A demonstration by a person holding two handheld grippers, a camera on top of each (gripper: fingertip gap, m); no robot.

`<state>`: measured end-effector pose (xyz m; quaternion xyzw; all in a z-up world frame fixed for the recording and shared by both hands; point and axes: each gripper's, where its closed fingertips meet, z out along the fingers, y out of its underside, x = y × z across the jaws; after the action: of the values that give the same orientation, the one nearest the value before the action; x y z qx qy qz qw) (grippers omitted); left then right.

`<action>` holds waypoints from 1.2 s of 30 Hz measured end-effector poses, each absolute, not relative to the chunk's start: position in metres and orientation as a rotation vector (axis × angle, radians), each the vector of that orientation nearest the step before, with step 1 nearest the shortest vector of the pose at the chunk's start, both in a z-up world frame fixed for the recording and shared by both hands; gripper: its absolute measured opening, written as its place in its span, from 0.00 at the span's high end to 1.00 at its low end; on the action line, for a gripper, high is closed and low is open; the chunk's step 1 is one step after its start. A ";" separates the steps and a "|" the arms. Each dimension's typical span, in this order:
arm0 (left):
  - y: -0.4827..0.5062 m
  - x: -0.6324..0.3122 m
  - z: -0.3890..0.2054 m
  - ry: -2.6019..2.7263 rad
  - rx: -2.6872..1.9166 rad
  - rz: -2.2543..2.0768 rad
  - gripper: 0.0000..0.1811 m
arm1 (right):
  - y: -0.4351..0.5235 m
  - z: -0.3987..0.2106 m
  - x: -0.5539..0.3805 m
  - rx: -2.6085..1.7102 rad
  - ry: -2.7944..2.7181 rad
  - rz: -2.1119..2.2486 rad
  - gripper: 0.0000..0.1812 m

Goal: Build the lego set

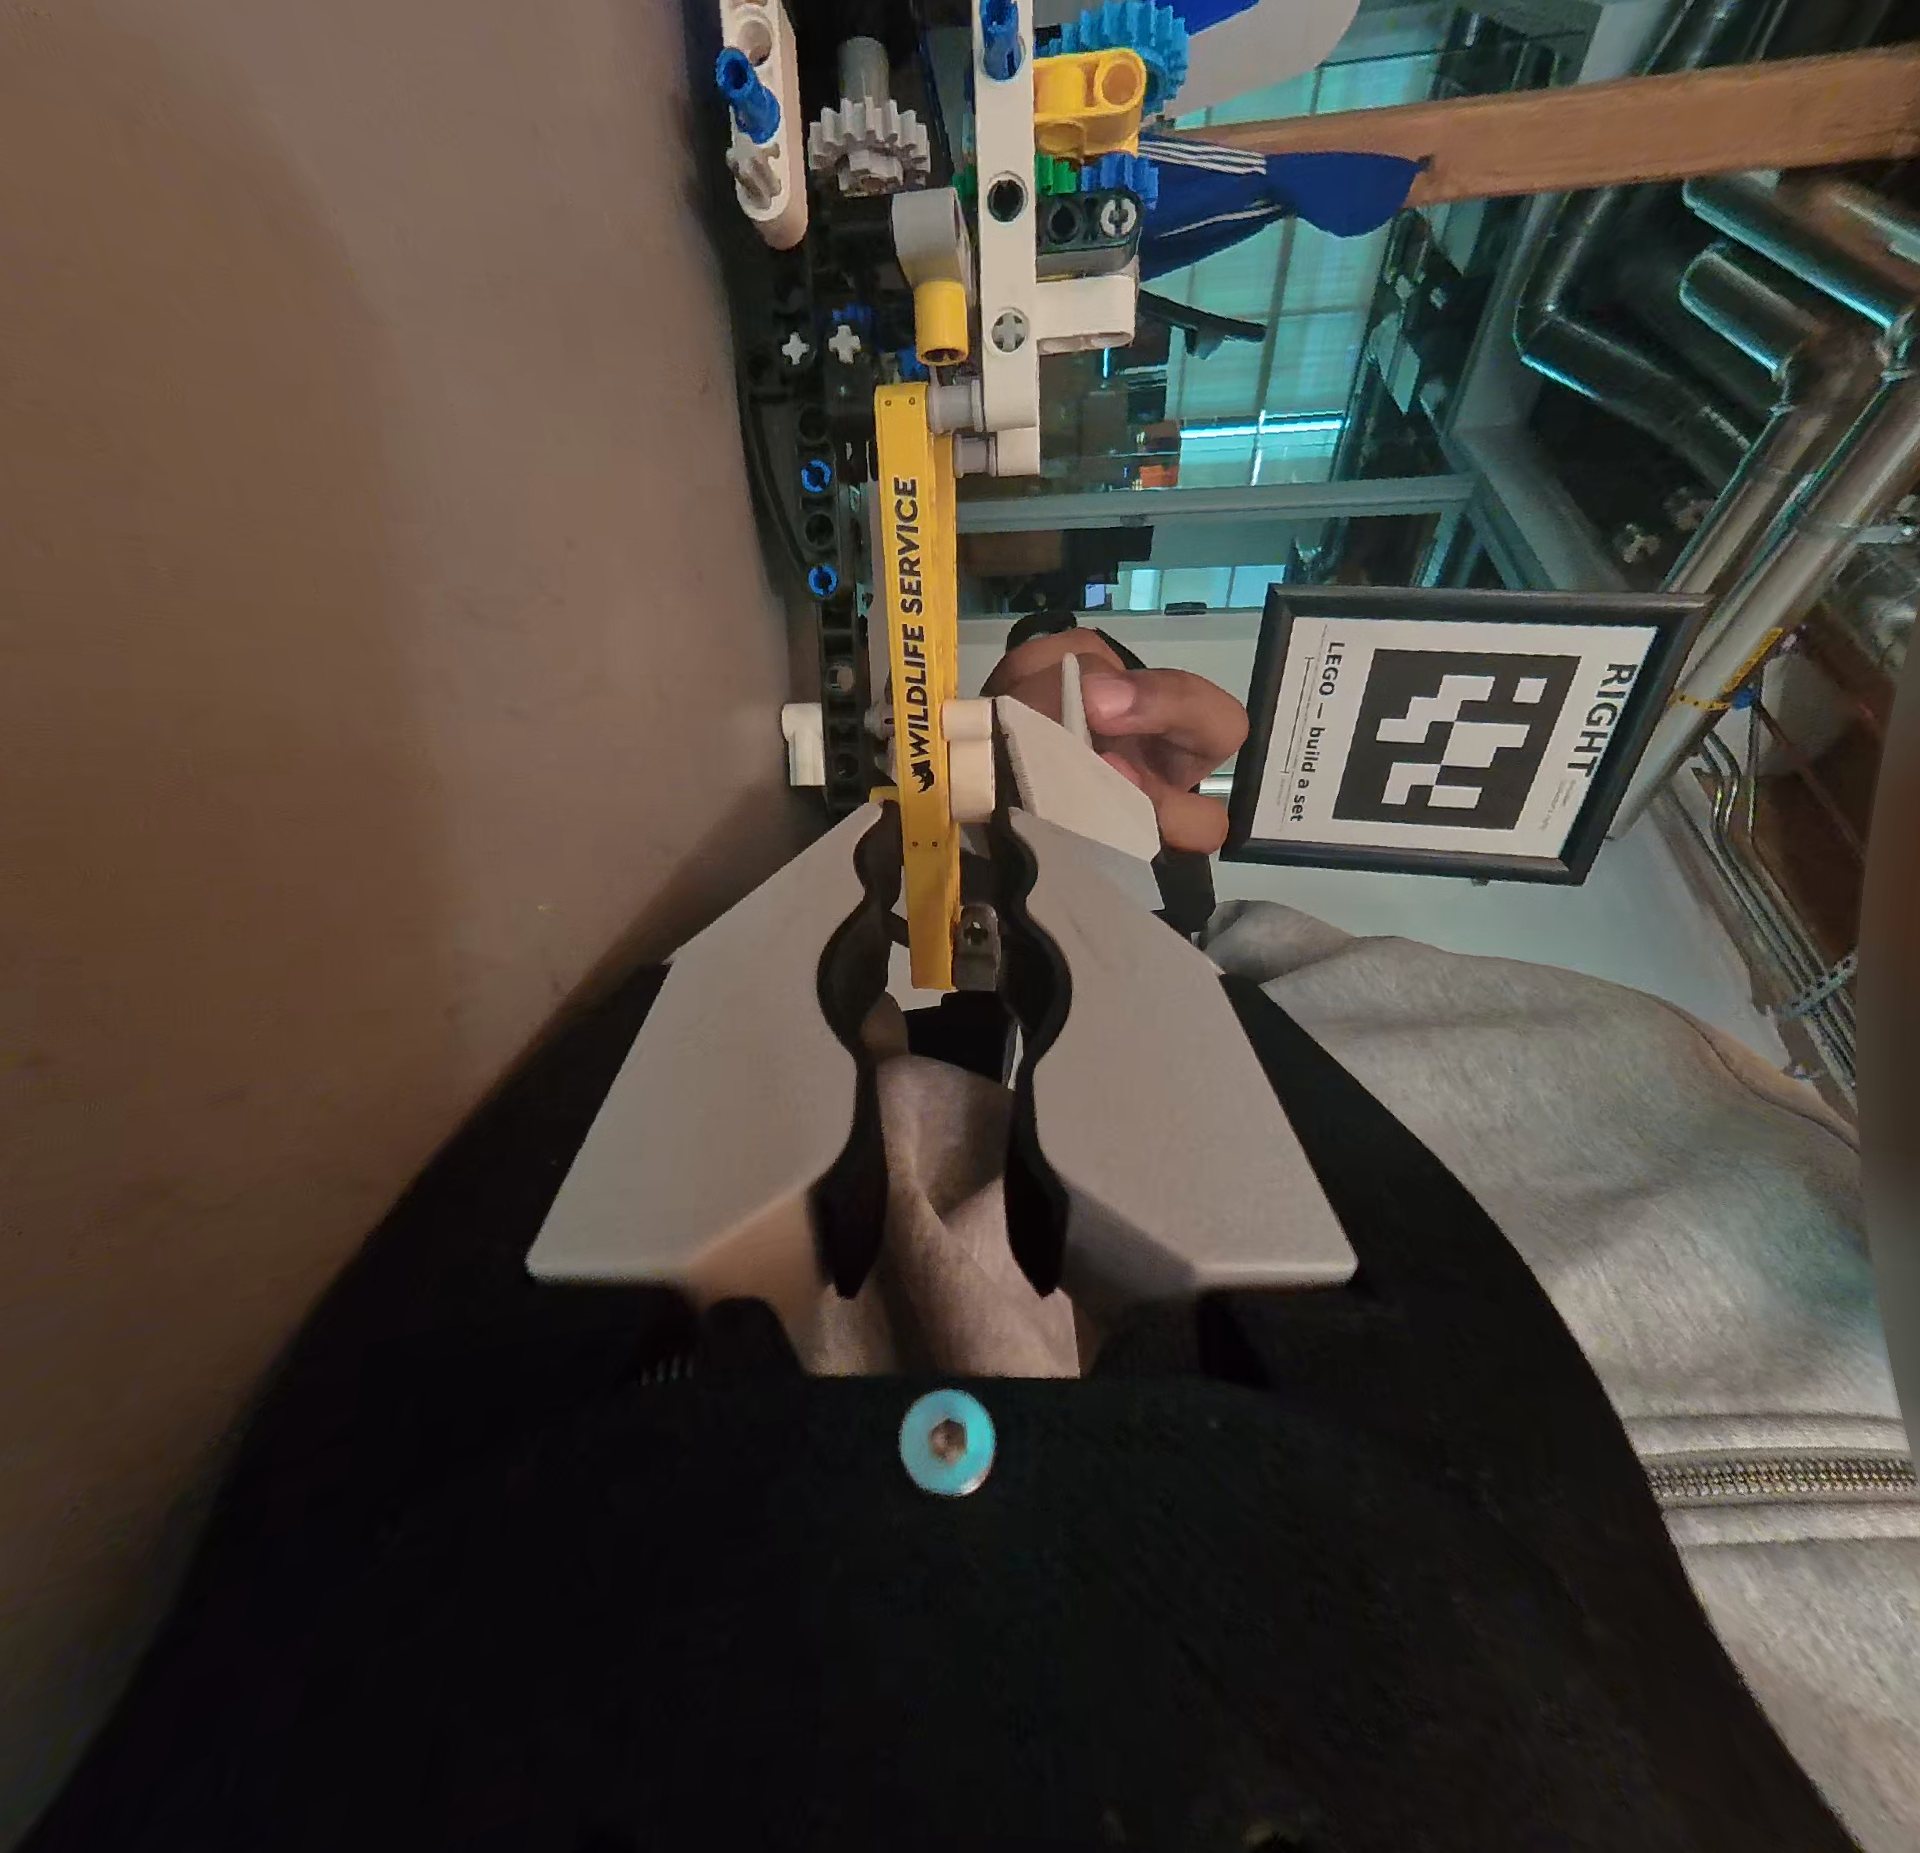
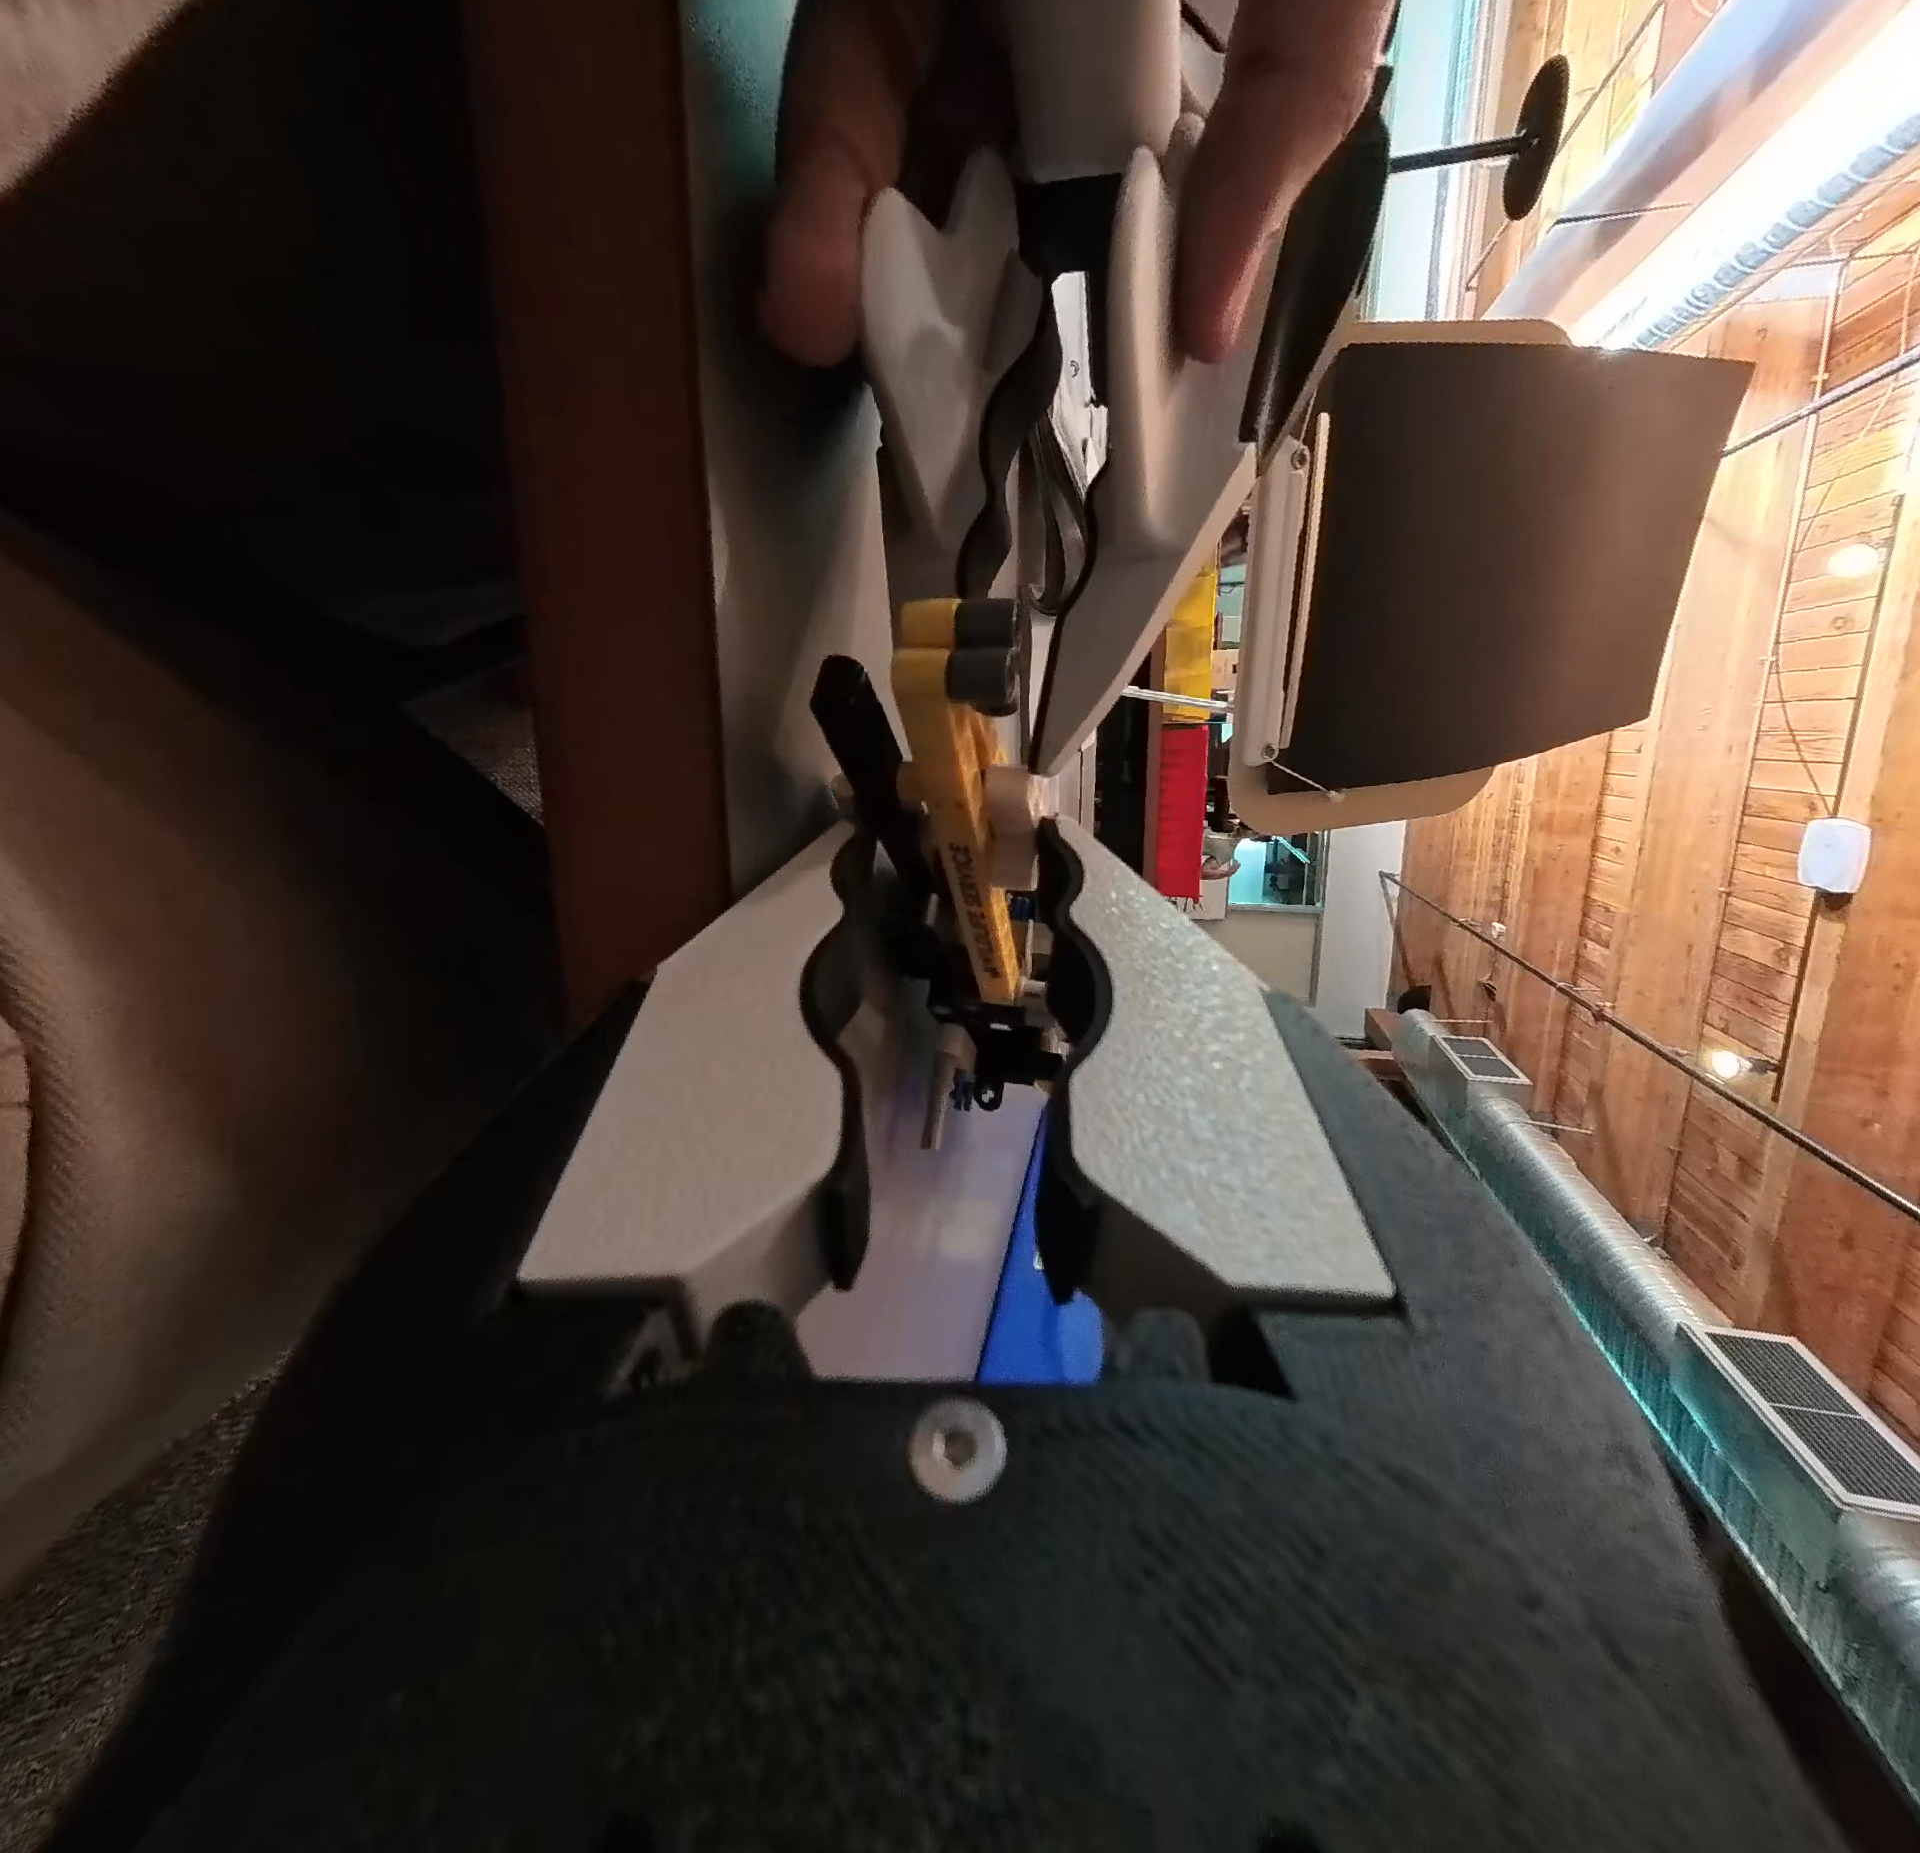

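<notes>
Build looks well along, judging by what's assembled: the lego model (image 1: 935, 193) at 12 o'clock in the left wrist view already has white beams, grey & blue gears, blue pins, black frame. A yellow beam (image 1: 920, 660) w/ printed lettering runs down from it toward 6 o'clock.

Left gripper (image 1: 940, 868): fingers nearly closed, pinching the yellow beam's lower end.

Right gripper (image 2: 945, 899): fingers part open around the beam & a tan connector (image 1: 968, 754) on its side; real grip or not, can't tell. That connector seems the step in hand; more parts prob. left.

Tabletop not clearly seen. Room: framed marker card (image 1: 1455, 733) at 3 o'clock, glass partitions, metal ducts, wood-plank wall (image 2: 1662, 660), grey sleeve (image 1: 1507, 1128).
</notes>
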<state>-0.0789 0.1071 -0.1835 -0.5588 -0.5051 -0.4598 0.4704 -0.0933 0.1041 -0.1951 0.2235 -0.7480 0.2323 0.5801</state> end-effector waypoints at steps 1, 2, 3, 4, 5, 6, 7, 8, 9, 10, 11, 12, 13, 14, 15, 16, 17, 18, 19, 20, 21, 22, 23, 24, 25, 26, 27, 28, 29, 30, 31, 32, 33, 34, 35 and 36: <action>0.107 -0.079 -0.183 -1.240 -1.365 -1.125 0.92 | 0.104 -0.194 -0.095 0.520 -1.749 0.543 0.83; 0.107 -0.079 -0.183 -1.241 -1.364 -1.123 0.92 | 0.103 -0.193 -0.096 0.520 -1.750 0.542 0.83; 0.107 -0.079 -0.184 -1.240 -1.366 -1.122 0.92 | 0.103 -0.193 -0.097 0.521 -1.751 0.541 0.83; 0.107 -0.079 -0.184 -1.240 -1.366 -1.120 0.92 | 0.102 -0.192 -0.097 0.521 -1.752 0.540 0.83; 0.107 -0.079 -0.184 -1.238 -1.368 -1.116 0.92 | 0.102 -0.191 -0.098 0.520 -1.755 0.540 0.83; 0.107 -0.078 -0.184 -1.237 -1.370 -1.110 0.92 | 0.101 -0.191 -0.100 0.520 -1.758 0.538 0.83; 0.108 -0.079 -0.184 -1.237 -1.371 -1.104 0.92 | 0.100 -0.191 -0.101 0.521 -1.761 0.534 0.83; 0.108 -0.079 -0.184 -1.234 -1.372 -1.097 0.92 | 0.099 -0.190 -0.102 0.521 -1.763 0.532 0.83; 0.108 -0.079 -0.184 -1.234 -1.370 -1.090 0.92 | 0.099 -0.190 -0.101 0.522 -1.764 0.530 0.83; 0.108 -0.079 -0.184 -1.233 -1.368 -1.087 0.92 | 0.098 -0.189 -0.102 0.522 -1.766 0.529 0.83; 0.108 -0.079 -0.184 -1.232 -1.368 -1.084 0.92 | 0.098 -0.189 -0.103 0.524 -1.770 0.529 0.84; 0.108 -0.079 -0.184 -1.231 -1.366 -1.077 0.93 | 0.098 -0.188 -0.103 0.522 -1.773 0.529 0.84; 0.107 -0.080 -0.183 -1.229 -1.352 -1.073 0.94 | 0.102 -0.185 -0.100 0.512 -1.751 0.536 0.90; 0.107 -0.081 -0.181 -1.232 -1.321 -1.090 0.94 | 0.104 -0.182 -0.098 0.516 -1.735 0.541 0.91; 0.107 -0.081 -0.182 -1.231 -1.327 -1.088 0.94 | 0.104 -0.182 -0.098 0.525 -1.742 0.545 0.91; 0.106 -0.080 -0.182 -1.225 -1.343 -1.079 0.94 | 0.104 -0.183 -0.098 0.523 -1.757 0.559 0.91; 0.106 -0.080 -0.182 -1.223 -1.347 -1.078 0.94 | 0.103 -0.183 -0.097 0.512 -1.767 0.579 0.91; 0.105 -0.080 -0.182 -1.221 -1.348 -1.076 0.94 | 0.103 -0.184 -0.097 0.504 -1.771 0.590 0.91; 0.105 -0.081 -0.182 -1.220 -1.348 -1.072 0.95 | 0.104 -0.184 -0.097 0.507 -1.766 0.587 0.90; 0.105 -0.081 -0.182 -1.220 -1.348 -1.070 0.94 | 0.104 -0.184 -0.097 0.514 -1.757 0.583 0.90; 0.105 -0.081 -0.182 -1.222 -1.347 -1.070 0.94 | 0.104 -0.184 -0.097 0.516 -1.749 0.584 0.90; 0.105 -0.081 -0.182 -1.224 -1.345 -1.071 0.94 | 0.104 -0.184 -0.096 0.515 -1.745 0.587 0.90; 0.105 -0.081 -0.182 -1.226 -1.343 -1.071 0.94 | 0.104 -0.184 -0.097 0.509 -1.745 0.595 0.90; 0.106 -0.081 -0.182 -1.228 -1.341 -1.072 0.94 | 0.104 -0.185 -0.097 0.490 -1.754 0.614 0.89; 0.106 -0.081 -0.182 -1.227 -1.340 -1.073 0.94 | 0.104 -0.185 -0.096 0.463 -1.773 0.642 0.89; 0.106 -0.081 -0.182 -1.227 -1.339 -1.074 0.93 | 0.104 -0.184 -0.095 0.429 -1.796 0.676 0.88; 0.106 -0.081 -0.181 -1.225 -1.336 -1.076 0.93 | 0.105 -0.184 -0.094 0.392 -1.826 0.714 0.86; 0.105 -0.081 -0.180 -1.223 -1.325 -1.081 0.93 | 0.107 -0.184 -0.093 0.351 -1.860 0.752 0.82; 0.105 -0.081 -0.180 -1.225 -1.316 -1.088 0.94 | 0.111 -0.183 -0.093 0.304 -1.888 0.787 0.81; 0.105 -0.081 -0.179 -1.224 -1.314 -1.092 0.94 | 0.115 -0.181 -0.095 0.249 -1.908 0.820 0.81; 0.105 -0.081 -0.179 -1.222 -1.313 -1.095 0.93 | 0.119 -0.178 -0.096 0.192 -1.928 0.856 0.80; 0.105 -0.081 -0.179 -1.222 -1.312 -1.095 0.93 | 0.123 -0.177 -0.097 0.138 -1.948 0.893 0.79; 0.105 -0.081 -0.178 -1.221 -1.310 -1.096 0.92 | 0.127 -0.175 -0.098 0.080 -1.966 0.929 0.80; 0.105 -0.081 -0.178 -1.218 -1.306 -1.098 0.91 | 0.130 -0.173 -0.099 0.020 -1.985 0.961 0.80; 0.105 -0.082 -0.178 -1.217 -1.306 -1.098 0.91 | 0.133 -0.171 -0.101 -0.040 -1.994 0.992 0.80; 0.105 -0.082 -0.178 -1.218 -1.305 -1.095 0.91 | 0.136 -0.168 -0.103 -0.099 -1.991 1.020 0.80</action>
<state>-0.0819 0.1053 -0.1775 -0.5398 -0.5035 -0.4529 0.4999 -0.1030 0.1362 -0.1681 -0.0397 -0.8001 0.4098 0.4362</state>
